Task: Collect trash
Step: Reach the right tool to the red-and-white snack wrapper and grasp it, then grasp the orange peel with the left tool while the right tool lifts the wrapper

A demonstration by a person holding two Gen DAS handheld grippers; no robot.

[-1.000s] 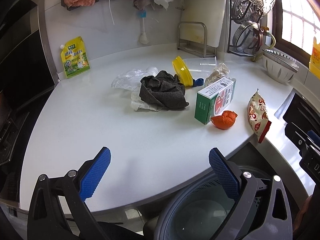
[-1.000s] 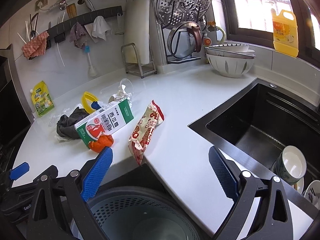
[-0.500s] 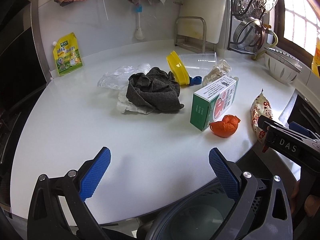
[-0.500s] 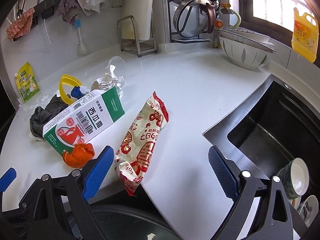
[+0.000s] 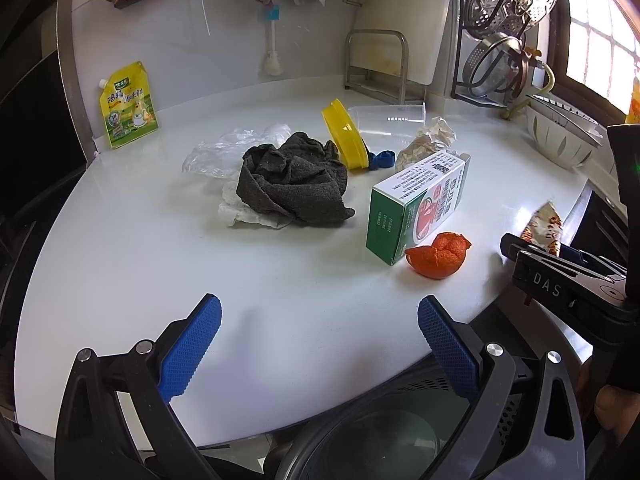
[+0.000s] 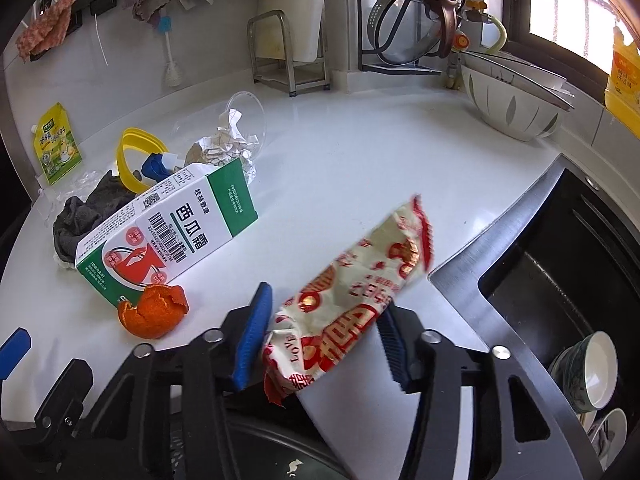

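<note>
A red and cream snack wrapper [image 6: 360, 280] lies at the counter's front edge beside the sink, its near end between the blue pads of my right gripper [image 6: 324, 336]. The jaws are closing and both pads touch the crinkled wrapper. My left gripper [image 5: 320, 340] is open over bare counter, nothing between its fingers. A grey trash bin [image 5: 380, 432] stands below the counter edge under both grippers. A green and white carton [image 6: 168, 236] and an orange peel [image 6: 154, 312] lie left of the wrapper.
Farther back lie a dark cloth [image 5: 292, 184], a clear plastic bag [image 5: 224, 152], a yellow lid [image 5: 344, 134], a clear cup [image 5: 388, 120] and crumpled paper [image 5: 432, 140]. The black sink [image 6: 560, 260] with bowls is on the right. A yellow pouch [image 5: 128, 108] leans on the wall.
My right gripper moved forward over the wrapper and its jaws came in from wide open onto it; the wrapper's far end has swung right. The left gripper drifted slightly forward.
</note>
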